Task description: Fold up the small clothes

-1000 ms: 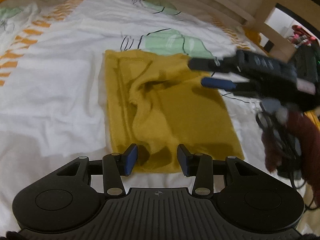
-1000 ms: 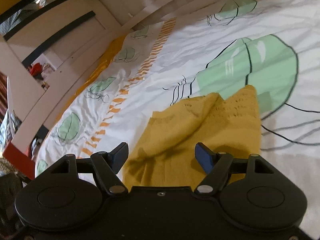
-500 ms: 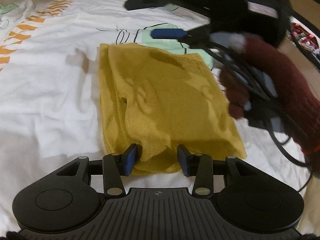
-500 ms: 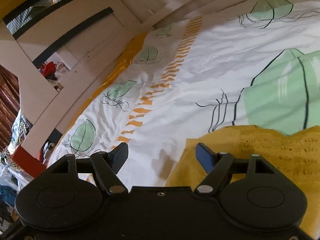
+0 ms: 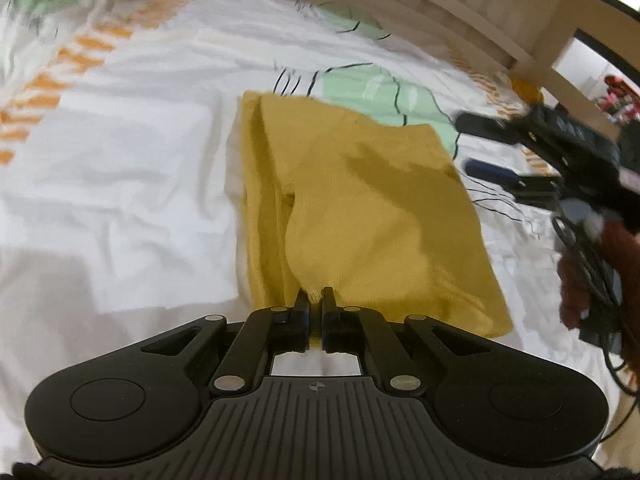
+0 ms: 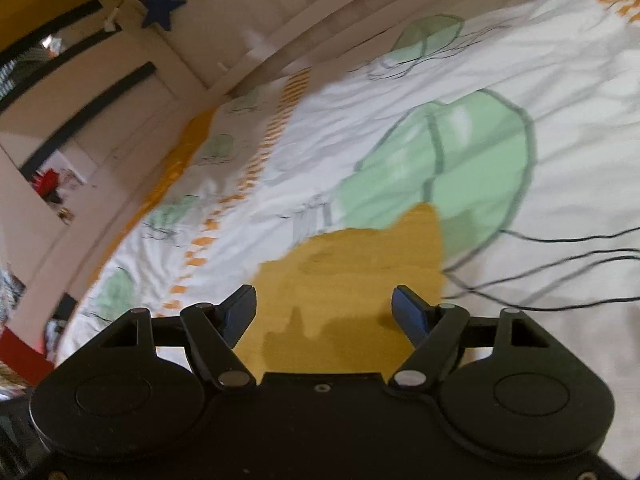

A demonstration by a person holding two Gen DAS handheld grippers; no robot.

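Note:
A mustard-yellow knitted garment (image 5: 360, 208) lies folded on the white printed bedspread (image 5: 120, 168). My left gripper (image 5: 315, 300) is shut on the garment's near edge, with yellow cloth pinched between the pads and pulled up into a small ridge. In the left wrist view my right gripper (image 5: 476, 148) hovers open just past the garment's far right corner, held by a hand in a dark red sleeve (image 5: 592, 264). From the right wrist view, the right gripper (image 6: 324, 304) stands open above the garment (image 6: 352, 280), with nothing between its fingers.
A wooden bed frame (image 5: 460, 12) runs along the far side of the bedspread. A white wall with a blue star (image 6: 162, 8) and dark-edged furniture stands beyond the bed in the right wrist view. Black cables (image 5: 588, 264) hang from the right gripper.
My left gripper has closed on the garment's near edge. The right gripper swung from above the garment's far edge back out to its far right corner.

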